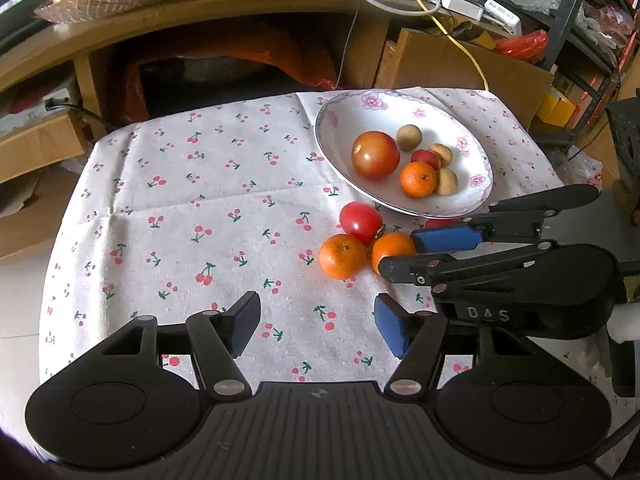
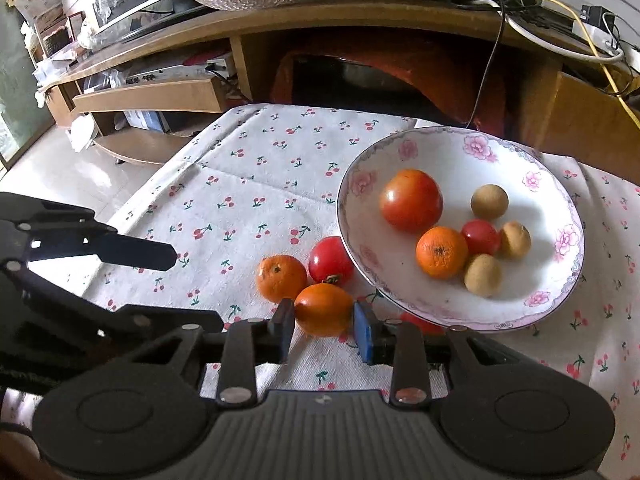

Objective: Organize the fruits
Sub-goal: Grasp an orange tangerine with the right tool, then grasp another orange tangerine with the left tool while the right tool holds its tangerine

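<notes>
Right gripper pinches an orange fruit; left gripper gapes empty.

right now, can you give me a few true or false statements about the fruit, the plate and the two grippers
1. The flowered plate holds six fruits. True.
2. The right gripper has an oval orange fruit between its fingers. True.
3. The left gripper grips a mandarin. False: its fingers stand apart over bare cherry-print cloth.
4. The large tomato lies on the cloth. False: it sits in the plate.
5. A red tomato and a mandarin lie on the cloth beside the plate. True.
</notes>
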`<state>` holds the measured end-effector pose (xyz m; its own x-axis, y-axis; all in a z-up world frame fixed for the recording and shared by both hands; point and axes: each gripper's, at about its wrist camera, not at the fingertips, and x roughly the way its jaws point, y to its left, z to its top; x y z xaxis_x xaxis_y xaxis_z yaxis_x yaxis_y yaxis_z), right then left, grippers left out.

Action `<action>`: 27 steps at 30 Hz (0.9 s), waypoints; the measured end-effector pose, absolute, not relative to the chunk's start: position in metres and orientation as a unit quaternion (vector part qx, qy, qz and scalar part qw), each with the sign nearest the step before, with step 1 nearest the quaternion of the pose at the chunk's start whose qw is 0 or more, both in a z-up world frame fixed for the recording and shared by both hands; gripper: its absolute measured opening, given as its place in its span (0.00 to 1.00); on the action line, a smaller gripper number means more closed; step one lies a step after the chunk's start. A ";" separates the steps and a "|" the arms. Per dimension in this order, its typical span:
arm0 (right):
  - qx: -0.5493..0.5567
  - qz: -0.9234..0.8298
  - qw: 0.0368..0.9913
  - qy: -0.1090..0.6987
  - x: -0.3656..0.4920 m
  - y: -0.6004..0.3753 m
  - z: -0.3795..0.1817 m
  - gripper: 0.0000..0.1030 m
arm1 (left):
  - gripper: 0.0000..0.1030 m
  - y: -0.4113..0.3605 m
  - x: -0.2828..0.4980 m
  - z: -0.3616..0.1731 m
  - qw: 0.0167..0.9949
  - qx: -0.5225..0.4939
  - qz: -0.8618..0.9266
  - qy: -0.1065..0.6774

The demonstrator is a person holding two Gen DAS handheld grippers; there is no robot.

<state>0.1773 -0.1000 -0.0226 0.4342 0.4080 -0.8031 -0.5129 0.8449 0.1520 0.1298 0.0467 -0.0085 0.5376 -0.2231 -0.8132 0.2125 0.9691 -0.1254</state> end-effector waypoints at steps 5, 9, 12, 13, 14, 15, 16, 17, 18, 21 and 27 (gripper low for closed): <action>-0.046 0.280 0.837 0.468 0.183 -0.103 -0.024 0.30 | 0.69 0.049 0.131 -0.007 0.878 -0.009 -0.123 0.463; -0.049 0.284 0.832 0.474 0.183 -0.097 -0.030 0.31 | 0.69 0.048 0.131 -0.010 0.875 -0.004 -0.123 0.468; -0.049 0.279 0.835 0.472 0.183 -0.095 -0.033 0.31 | 0.69 0.048 0.132 -0.012 0.874 -0.006 -0.125 0.470; -0.044 0.278 0.836 0.472 0.183 -0.096 -0.033 0.31 | 0.69 0.048 0.133 -0.012 0.874 -0.006 -0.127 0.469; -0.039 0.275 0.836 0.473 0.183 -0.098 -0.032 0.31 | 0.69 0.047 0.134 -0.012 0.874 -0.006 -0.129 0.469; -0.037 0.271 0.837 0.474 0.183 -0.101 -0.031 0.31 | 0.69 0.046 0.135 -0.013 0.874 -0.006 -0.131 0.469; -0.038 0.266 0.838 0.474 0.182 -0.103 -0.030 0.31 | 0.69 0.043 0.136 -0.013 0.874 -0.005 -0.134 0.467; -0.036 0.261 0.838 0.478 0.182 -0.107 -0.028 0.31 | 0.69 0.041 0.138 -0.014 0.874 -0.002 -0.138 0.465; -0.031 0.258 0.836 0.484 0.181 -0.111 -0.024 0.31 | 0.69 0.038 0.140 -0.015 0.875 0.001 -0.142 0.463; -0.032 0.239 0.837 0.492 0.173 -0.125 -0.013 0.31 | 0.67 0.026 0.147 -0.020 0.875 0.013 -0.156 0.457; -0.028 0.215 0.837 0.502 0.145 -0.151 0.005 0.31 | 0.51 0.017 0.165 -0.036 0.875 0.014 -0.154 0.460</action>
<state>0.1446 -0.1508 0.0050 0.4040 0.3328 -0.8521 -0.3880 0.9059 0.1699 0.1648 0.0174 -0.0358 0.5300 -0.2560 -0.8084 0.2813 0.9524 -0.1172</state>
